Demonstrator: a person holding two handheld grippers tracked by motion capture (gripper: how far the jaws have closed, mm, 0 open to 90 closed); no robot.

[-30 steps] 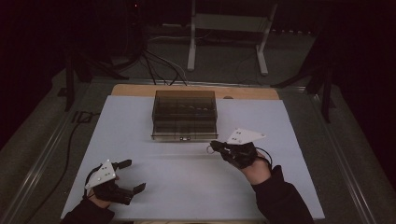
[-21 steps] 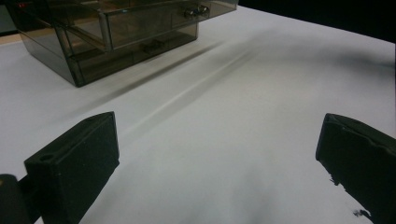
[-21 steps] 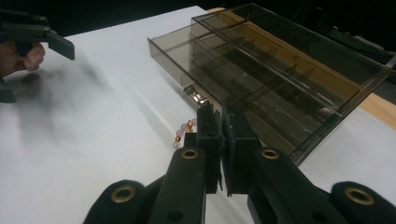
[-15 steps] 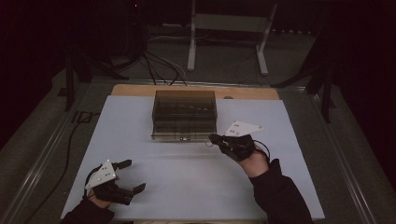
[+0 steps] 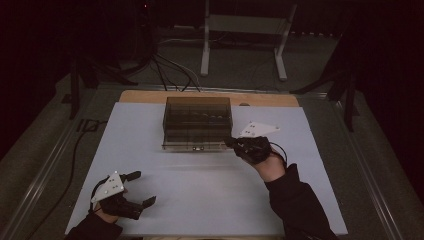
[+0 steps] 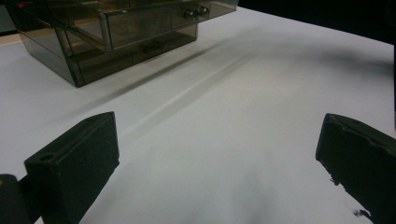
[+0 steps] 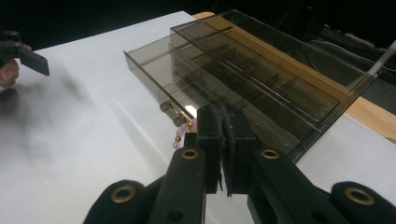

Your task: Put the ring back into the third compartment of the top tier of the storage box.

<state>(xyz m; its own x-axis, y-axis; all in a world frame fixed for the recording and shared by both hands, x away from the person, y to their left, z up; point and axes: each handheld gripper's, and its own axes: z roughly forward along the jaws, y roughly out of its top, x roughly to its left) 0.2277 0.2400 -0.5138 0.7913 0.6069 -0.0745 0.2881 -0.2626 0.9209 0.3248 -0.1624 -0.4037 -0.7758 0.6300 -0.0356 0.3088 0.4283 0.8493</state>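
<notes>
Gleaming smoky clear-plastic drawer box (image 5: pixel 197 122), rectangular.

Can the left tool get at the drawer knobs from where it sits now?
Probably yes: bare white table lies between the open left tool and the drawer knobs, though the right tool already crowds that drawer front.

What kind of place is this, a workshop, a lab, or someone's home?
Probably a lab recording setup: a white-covered table with one smoky clear plastic drawer box, loose black cables on the floor, and a white metal stand in the dark behind.

no readable text, labels or numbers anywhere
</notes>
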